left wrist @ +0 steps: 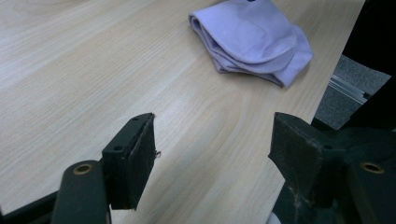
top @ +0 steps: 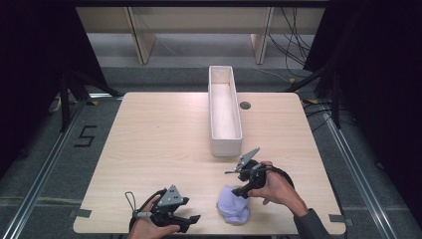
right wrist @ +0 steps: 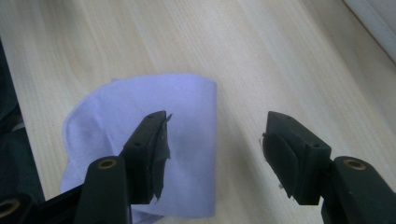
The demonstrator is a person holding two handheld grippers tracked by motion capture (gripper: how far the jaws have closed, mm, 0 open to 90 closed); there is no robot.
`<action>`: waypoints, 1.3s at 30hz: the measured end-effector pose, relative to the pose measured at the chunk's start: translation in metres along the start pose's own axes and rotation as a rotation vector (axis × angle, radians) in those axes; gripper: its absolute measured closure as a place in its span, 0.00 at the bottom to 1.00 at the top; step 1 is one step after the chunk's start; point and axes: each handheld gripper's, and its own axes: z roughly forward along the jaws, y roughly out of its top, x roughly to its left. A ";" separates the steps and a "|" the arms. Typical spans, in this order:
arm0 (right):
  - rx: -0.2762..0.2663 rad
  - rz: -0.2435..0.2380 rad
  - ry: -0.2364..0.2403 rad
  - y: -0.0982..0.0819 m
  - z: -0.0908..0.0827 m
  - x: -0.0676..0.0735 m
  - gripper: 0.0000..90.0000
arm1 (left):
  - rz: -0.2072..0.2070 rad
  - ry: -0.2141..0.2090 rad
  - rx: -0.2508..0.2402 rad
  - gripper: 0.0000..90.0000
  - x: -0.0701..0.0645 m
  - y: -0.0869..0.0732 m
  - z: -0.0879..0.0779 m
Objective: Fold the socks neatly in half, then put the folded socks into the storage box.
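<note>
Jaws of both the left gripper (left wrist: pixel 212 154) and the right gripper (right wrist: pixel 212 154) are standing wide apart, gripping nothing, as the folded lilac cloth (top: pixel 233 205) is lying free near the desk's (top: pixel 164 139) front edge, probably awaiting transfer into the long white box (top: pixel 225 110) beyond.

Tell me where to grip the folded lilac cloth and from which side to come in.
Grip the folded lilac cloth at its thick rounded fold, where the layers stack, so they probably lift together. Come from above with the right gripper, which hovers open right beside it. The cloth lies flat on the table, so one jaw likely has to slide under that edge.
</note>
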 end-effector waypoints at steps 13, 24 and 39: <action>0.017 -0.024 0.020 0.000 0.006 0.006 0.44 | -0.009 0.006 0.001 0.34 0.000 -0.002 -0.002; 0.035 -0.016 0.043 -0.001 0.010 0.008 0.40 | -0.011 0.011 0.006 0.34 0.003 -0.003 -0.004; 0.059 -0.025 0.065 -0.002 0.021 0.013 0.36 | -0.002 0.009 0.020 0.34 0.002 -0.005 -0.001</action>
